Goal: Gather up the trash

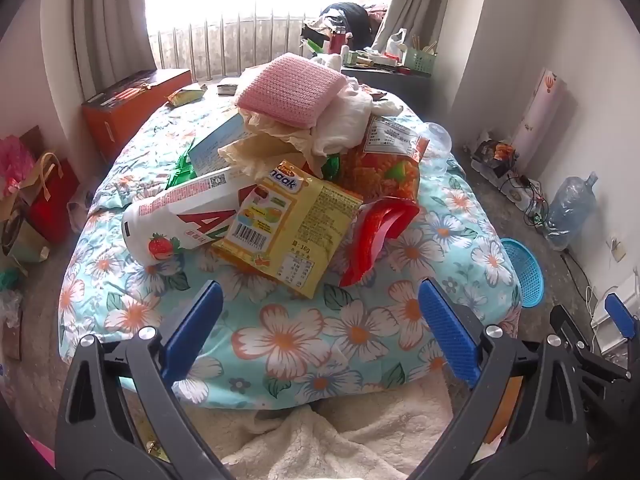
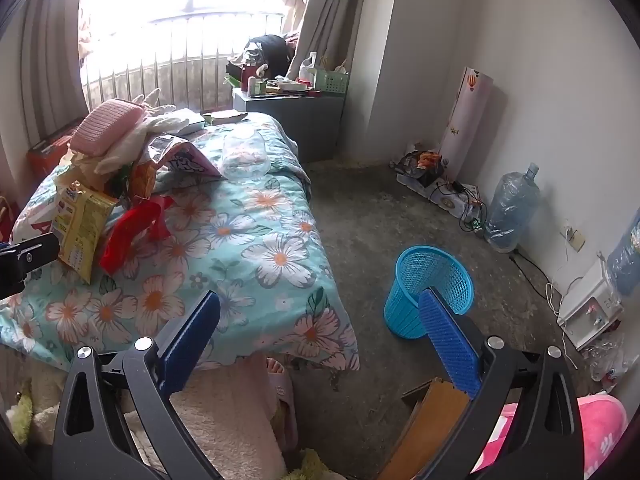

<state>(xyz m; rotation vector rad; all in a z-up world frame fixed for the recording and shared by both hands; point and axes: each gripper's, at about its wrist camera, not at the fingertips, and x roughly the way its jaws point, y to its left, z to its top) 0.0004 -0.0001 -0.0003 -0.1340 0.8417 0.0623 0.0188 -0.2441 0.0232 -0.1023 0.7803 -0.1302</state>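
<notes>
The yellow wrapper (image 1: 288, 220) is seen just ahead of the left gripper (image 1: 320, 316), its long axis angled across the gap. Both the left and right gripper (image 2: 320, 320) are held wide open and empty. The left is judged nearer; the bin (image 2: 430, 290) is seen by the right.

A heap of trash sits mid-bed: a yellow snack wrapper (image 1: 288, 228) lying flat at the front, a red wrapper (image 1: 376, 236) at its 3 o'clock (crumpled, gaping), a white strawberry carton (image 1: 180, 216) toppled at 9. A blue mesh basket (image 2: 430, 290) stands upright on the floor.

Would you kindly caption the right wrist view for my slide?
Open right gripper points toward a blue basket on the floor beside a floral bed piled with wrappers.
</notes>
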